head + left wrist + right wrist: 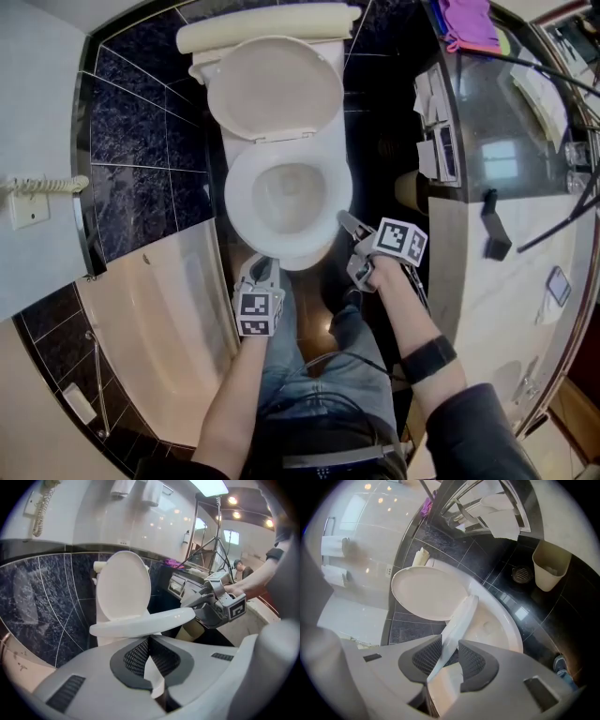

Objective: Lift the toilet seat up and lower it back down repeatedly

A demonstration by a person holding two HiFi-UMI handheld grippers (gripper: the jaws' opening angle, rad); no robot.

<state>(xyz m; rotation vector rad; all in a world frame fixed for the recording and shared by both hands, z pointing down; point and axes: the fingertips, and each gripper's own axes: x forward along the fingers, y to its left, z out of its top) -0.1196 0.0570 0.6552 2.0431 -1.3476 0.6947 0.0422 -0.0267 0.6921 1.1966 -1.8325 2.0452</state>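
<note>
Left tongs [150,640] clamp the front rim of the part-raised seat [140,623], while right tongs [449,641] stand slightly apart around its side edge.

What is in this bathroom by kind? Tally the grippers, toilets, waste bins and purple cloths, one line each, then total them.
Grippers: 2, the left gripper and the right gripper
Toilets: 1
Waste bins: 1
Purple cloths: 1
Total: 5
</note>
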